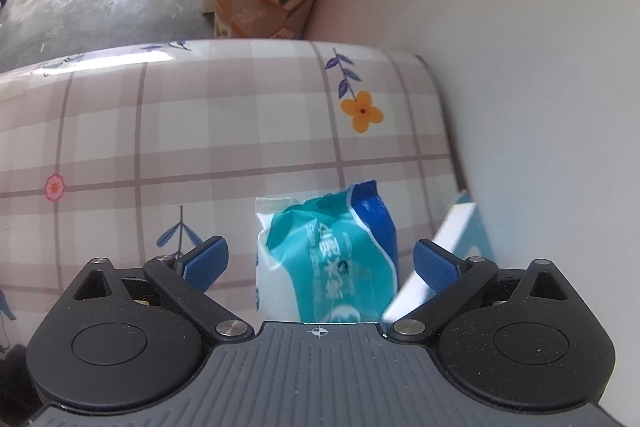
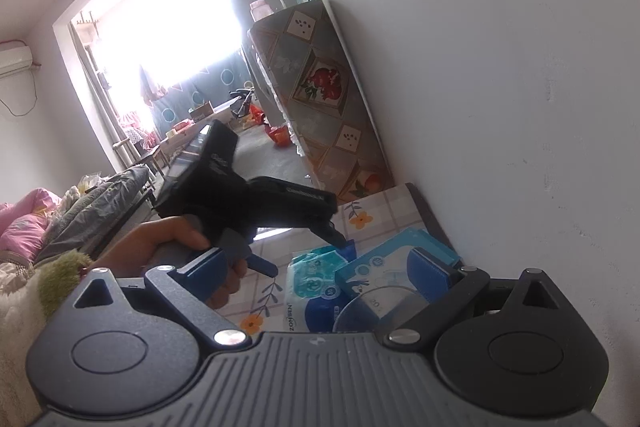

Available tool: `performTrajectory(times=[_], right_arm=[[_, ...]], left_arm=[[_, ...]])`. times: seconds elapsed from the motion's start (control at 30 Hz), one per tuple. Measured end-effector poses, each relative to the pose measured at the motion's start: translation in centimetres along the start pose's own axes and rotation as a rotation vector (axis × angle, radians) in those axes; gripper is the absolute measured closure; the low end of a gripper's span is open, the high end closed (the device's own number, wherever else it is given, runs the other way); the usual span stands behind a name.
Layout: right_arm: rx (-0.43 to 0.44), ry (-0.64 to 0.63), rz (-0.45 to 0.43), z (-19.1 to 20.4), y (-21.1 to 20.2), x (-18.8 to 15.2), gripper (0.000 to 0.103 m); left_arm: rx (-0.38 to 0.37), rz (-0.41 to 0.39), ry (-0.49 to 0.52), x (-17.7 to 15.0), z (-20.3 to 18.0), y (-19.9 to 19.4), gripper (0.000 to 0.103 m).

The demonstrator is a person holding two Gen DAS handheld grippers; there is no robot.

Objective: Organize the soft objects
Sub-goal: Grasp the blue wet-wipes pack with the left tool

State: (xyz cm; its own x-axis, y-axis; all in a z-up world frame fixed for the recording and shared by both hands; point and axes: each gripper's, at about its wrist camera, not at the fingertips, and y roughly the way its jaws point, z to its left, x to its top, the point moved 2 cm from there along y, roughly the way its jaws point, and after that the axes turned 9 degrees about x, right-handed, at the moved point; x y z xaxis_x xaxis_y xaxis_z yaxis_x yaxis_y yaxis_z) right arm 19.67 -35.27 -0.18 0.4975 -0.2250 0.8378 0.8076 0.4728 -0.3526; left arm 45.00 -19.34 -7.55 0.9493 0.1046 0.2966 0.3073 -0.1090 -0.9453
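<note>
From the left wrist, the left claw (image 1: 320,259) stands wide open, holding nothing; a teal tissue pack (image 1: 332,259) lies between its blue pads on the checked bench (image 1: 200,147), a pale blue box (image 1: 452,247) just beside it by the wall. From the right wrist, the right claw (image 2: 320,277) gapes open and holds nothing above the same pack (image 2: 316,279) and box (image 2: 392,259).

My own gripper body hides the near end of the tissue pack (image 1: 328,259) in the left wrist view, and its print is too blurred to read. The flat card (image 1: 444,259) at the bench's wall edge is smeared and partly behind my right finger. In the right wrist view, my left gripper (image 2: 304,251) covers part of the bench (image 2: 280,243), and the window glare washes out the far room.
</note>
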Motion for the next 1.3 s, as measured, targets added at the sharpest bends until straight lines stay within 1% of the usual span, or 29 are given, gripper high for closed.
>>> performTrajectory(times=[0.13,0.17,0.27,0.3,0.33,0.4,0.53,0.63,0.73,0.87,0.97,1.1,1.17,1.2,1.3], right_arm=[[0.015,-0.002,-0.013,-0.2,-0.6,-0.1,0.004],[0.018,-0.002,-0.014,-0.3,-1.0,-0.1,0.004],[0.023,-0.002,-0.014,-0.4,-1.2,-0.2,0.004],[0.024,-0.002,-0.013,-0.5,-1.3,-0.3,0.004],[0.025,-0.003,-0.012,-0.5,-1.3,-0.3,0.004],[0.023,-0.005,-0.010,-0.5,-1.3,-0.4,0.004],[0.012,-0.007,-0.009,-0.5,-1.4,-0.3,0.004],[0.015,-0.010,-0.008,-0.3,-1.3,0.1,0.004],[0.024,-0.023,0.003,0.2,-0.8,0.7,0.004],[0.045,-0.007,0.059,0.4,1.4,1.9,0.004],[0.034,0.024,0.147,-0.2,4.6,3.3,0.002],[-0.030,0.120,0.298,-2.3,9.6,4.7,0.002],[-0.079,0.164,0.362,-3.2,11.3,4.8,0.002],[-0.089,0.182,0.394,-3.7,12.2,4.9,0.002],[-0.166,0.247,0.471,-5.0,14.3,4.8,0.002]], left_arm=[[0.029,0.028,-0.012,0.3,-0.6,1.7,0.006],[0.029,0.038,-0.011,0.2,-0.7,2.1,0.008],[0.044,0.063,-0.009,0.0,-0.8,3.1,0.009],[0.039,0.069,-0.013,-0.1,-0.7,3.3,0.016],[0.039,0.059,-0.012,-0.1,-0.6,3.3,0.021],[0.042,0.037,0.000,-0.1,-0.7,3.0,0.025],[0.046,0.037,-0.001,-0.4,0.3,2.5,0.028],[0.083,0.018,0.014,-0.6,1.2,2.0,0.030],[0.136,-0.014,0.028,-0.6,2.8,1.2,0.031],[0.215,-0.059,0.018,-0.4,5.3,0.3,0.030],[0.204,-0.033,0.007,-0.4,6.1,0.6,0.028],[0.197,0.003,0.007,-0.5,6.1,1.4,0.022],[0.194,0.001,0.017,-0.6,6.2,1.5,0.019],[0.189,0.001,0.023,-0.6,6.2,1.6,0.019],[0.178,0.011,0.028,-0.7,6.4,1.8,0.018]])
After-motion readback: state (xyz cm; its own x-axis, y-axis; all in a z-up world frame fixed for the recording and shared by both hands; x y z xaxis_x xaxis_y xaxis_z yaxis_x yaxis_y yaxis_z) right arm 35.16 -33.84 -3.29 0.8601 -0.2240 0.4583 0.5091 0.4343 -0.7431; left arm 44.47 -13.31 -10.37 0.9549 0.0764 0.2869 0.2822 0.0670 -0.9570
